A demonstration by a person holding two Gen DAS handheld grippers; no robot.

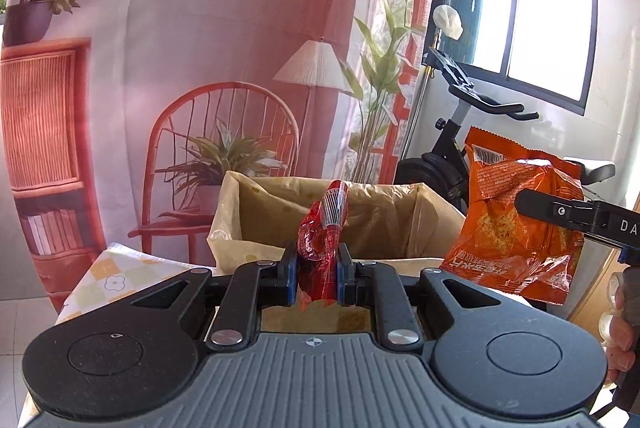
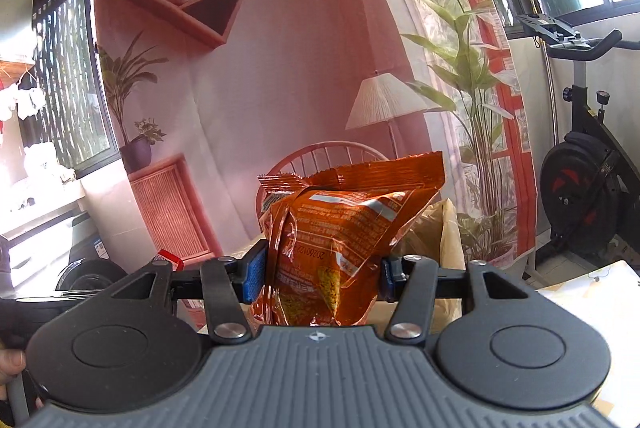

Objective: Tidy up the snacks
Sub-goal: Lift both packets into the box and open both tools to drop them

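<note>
Left gripper (image 1: 318, 282) pinches a red packet (image 1: 322, 240); right gripper (image 2: 322, 274) clamps an orange bag (image 2: 340, 232); both hang near the lined box (image 1: 248, 224); next, probably carrying them over its opening and releasing.

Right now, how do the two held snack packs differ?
Colour: the crinkled red foil snack packet is red; the puffy orange chip bag is orange.
Size: the red packet is slim and narrow; the orange bag is wide and bulky.
Grip: the left claw pinches the red packet with its jaws nearly together; the right claw stands much wider around the orange bag.
Shared: both are held up, each clamped between blue pads, near the lined cardboard box.
</note>
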